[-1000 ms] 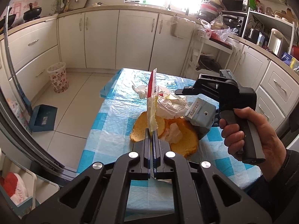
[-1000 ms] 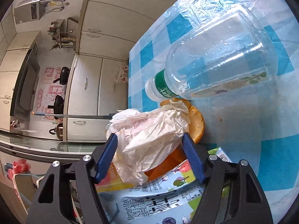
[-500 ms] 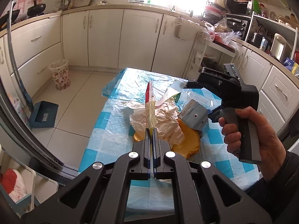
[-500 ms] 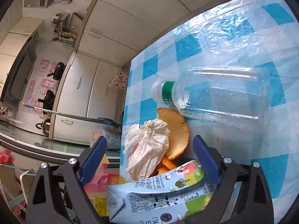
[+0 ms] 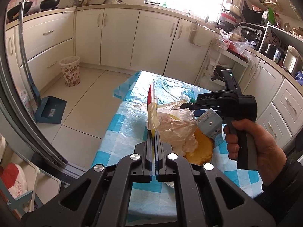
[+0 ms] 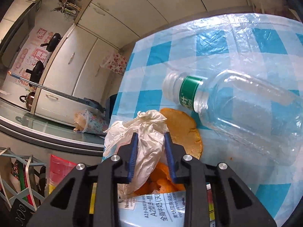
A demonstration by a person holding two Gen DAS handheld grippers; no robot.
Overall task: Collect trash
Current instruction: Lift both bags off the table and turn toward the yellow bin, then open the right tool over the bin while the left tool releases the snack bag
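Crumpled tissue [image 6: 149,141] sits betw. the right gripper's [image 6: 150,158] blue pads, over the orange peel [image 6: 181,130] on the checked table [image 6: 236,43]. Jaws have just been closing round it; pads press into the wad on both sides, so it reads as clamped on the tissue. In the left-wrist view the same wad [image 5: 185,113] hangs at the right gripper's [image 5: 186,106] tip, above the peel [image 5: 198,149].

Left gripper [image 5: 153,134] has its jaws together on a thin yellow-and-red wrapper [image 5: 151,111], which stands up edge-on from the pads; a clear plastic bag [image 5: 170,126] hangs against it, but can't tell if the bag's edge is pinched too.

Other trash nearby: milk carton [image 6: 157,208] just under the right gripper, empty clear bottle [image 6: 246,111] lying on its side w/ its neck touching the peel. A flowered bin [image 5: 70,71] stands on the floor, well apart from the table.

Step in hand, as I judge it: pick-up of the tissue, w/ the left holding the wrapper/bag ready as the place to drop it. Task looks early to mid — peel, carton, bottle not yet collected.

Next move prob. calls for lifting the wad clear w/o dragging peel along, carrying it over the bag's mouth, then opening. Tissue is soft and light, may cling to the pads; a firm but short squeeze should do.
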